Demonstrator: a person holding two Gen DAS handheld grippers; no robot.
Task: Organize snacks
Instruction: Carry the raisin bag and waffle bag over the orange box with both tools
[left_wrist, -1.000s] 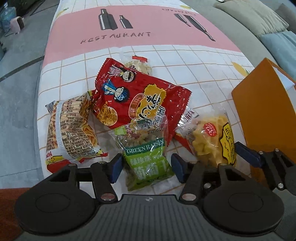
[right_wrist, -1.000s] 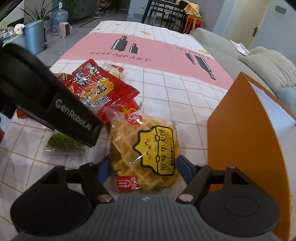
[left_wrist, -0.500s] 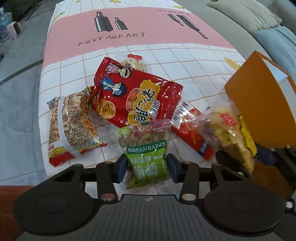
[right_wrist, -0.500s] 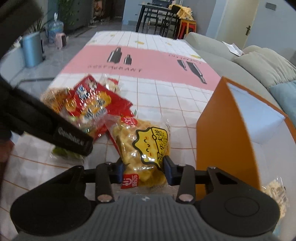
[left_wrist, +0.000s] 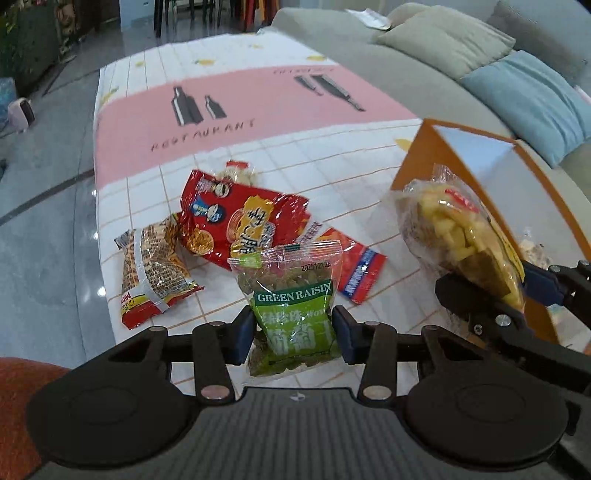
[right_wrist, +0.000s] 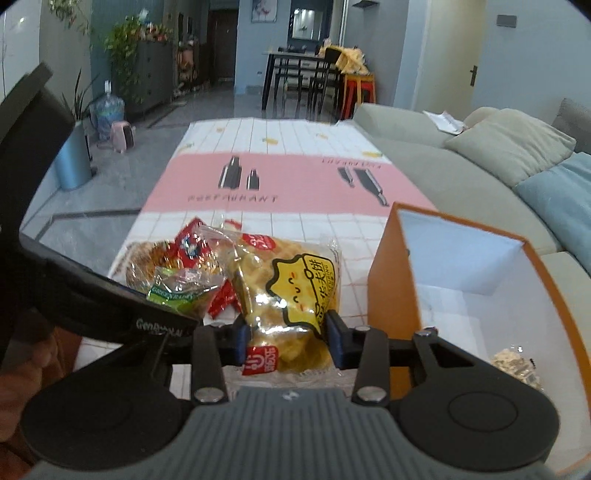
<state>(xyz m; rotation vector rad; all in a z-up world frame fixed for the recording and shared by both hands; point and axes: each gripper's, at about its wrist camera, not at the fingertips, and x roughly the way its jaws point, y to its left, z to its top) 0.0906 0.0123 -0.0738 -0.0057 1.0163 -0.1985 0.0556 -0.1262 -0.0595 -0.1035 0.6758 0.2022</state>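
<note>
Right hand-held gripper (right_wrist: 287, 341) clamped on waffle pack (right_wrist: 291, 291), long axis pointing to 12 o'clock, lifted off counter (right_wrist: 306, 177). Orange box (right_wrist: 391, 280) open at 3 o'clock, just beside. Left hand-held gripper (left_wrist: 293, 334) clamped on raisin bag (left_wrist: 293, 302), farther from box.

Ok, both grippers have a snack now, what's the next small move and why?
Probably carry the right gripper with its waffle pack rightward over the orange box and let go: the pack is clamped and lifted, and the box stands open right beside it with another snack inside.
</note>
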